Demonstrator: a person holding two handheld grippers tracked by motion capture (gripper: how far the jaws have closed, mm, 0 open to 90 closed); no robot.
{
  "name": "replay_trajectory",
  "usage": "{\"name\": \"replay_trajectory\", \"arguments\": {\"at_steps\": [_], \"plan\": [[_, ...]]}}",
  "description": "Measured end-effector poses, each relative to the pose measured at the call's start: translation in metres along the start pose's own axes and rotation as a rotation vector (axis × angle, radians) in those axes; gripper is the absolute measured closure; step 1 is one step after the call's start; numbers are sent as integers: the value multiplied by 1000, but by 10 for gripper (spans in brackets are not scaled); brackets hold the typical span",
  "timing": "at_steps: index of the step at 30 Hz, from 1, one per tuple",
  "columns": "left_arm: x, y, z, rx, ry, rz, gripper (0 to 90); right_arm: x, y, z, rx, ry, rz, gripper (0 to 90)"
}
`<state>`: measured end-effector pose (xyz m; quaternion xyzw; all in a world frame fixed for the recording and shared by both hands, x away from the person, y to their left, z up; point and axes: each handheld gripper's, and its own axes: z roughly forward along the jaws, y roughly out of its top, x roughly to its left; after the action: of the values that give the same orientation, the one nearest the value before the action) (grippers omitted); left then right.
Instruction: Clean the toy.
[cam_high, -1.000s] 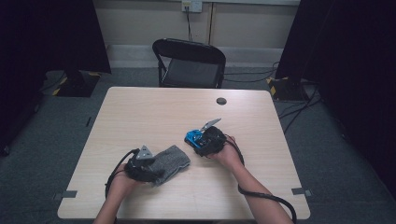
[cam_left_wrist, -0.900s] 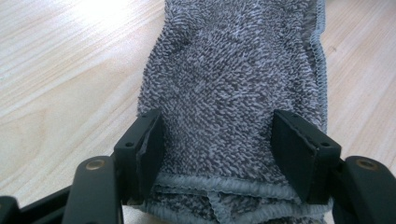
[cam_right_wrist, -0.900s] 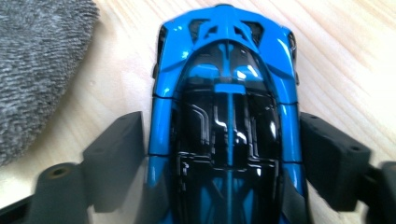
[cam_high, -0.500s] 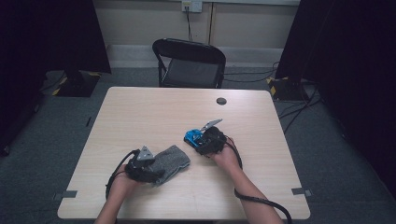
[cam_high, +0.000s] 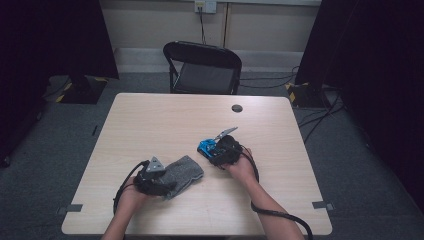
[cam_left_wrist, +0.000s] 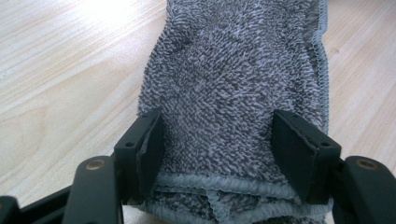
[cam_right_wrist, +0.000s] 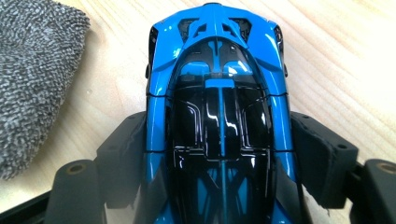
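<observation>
I am working near to far, starting at my left hand. My left gripper (cam_high: 172, 184) is resting at about seven o'clock on the worktop (cam_high: 165, 120), straddling the near hem of the folded grey towel (cam_left_wrist: 233, 93). In the left gripper view the two pads are sitting either side of the folded edge and denting the pile, so I am reading it as grasping the towel. Compared with a second ago, I am seeing no shift in this hand or in the cloth.

A little farther out, at roughly five o'clock from the worktop's middle, my right gripper (cam_high: 207, 151) is where the change is happening. Its jaws have just been closing, and the blue toy car (cam_right_wrist: 217, 107) is lying between them. In the right gripper view the left pad is pressing against the car's side. The right pad (cam_right_wrist: 322, 154) is meeting the body lower down, by the rear, so I am judging it clenched on the car. The car is sitting on the wood with its nose pointing away from me. A corner of the towel is lying just beside it at ten o'clock in that view, not touching.

To my mind the car is now secured for wiping. The next move is likely bringing the towel and car together, while watching that the glossy body is not slipping between the pads.

Far off at twelve o'clock, a black chair (cam_high: 202, 67) is standing beyond the worktop.
</observation>
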<state>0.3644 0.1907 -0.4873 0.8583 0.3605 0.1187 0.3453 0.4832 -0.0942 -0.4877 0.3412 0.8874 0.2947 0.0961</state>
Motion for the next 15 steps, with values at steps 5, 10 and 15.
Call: {"name": "replay_trajectory", "arguments": {"at_steps": [5,10,15], "plan": [[0,0,0,0,-1,2,348,-1,1,-6,-25,9,21,280],[1,0,0,0,-4,1,348,1,1,-5,15,1,-21,279],[0,0,0,0,-2,1,348,1,-1,-6,6,4,-20,277]]}}
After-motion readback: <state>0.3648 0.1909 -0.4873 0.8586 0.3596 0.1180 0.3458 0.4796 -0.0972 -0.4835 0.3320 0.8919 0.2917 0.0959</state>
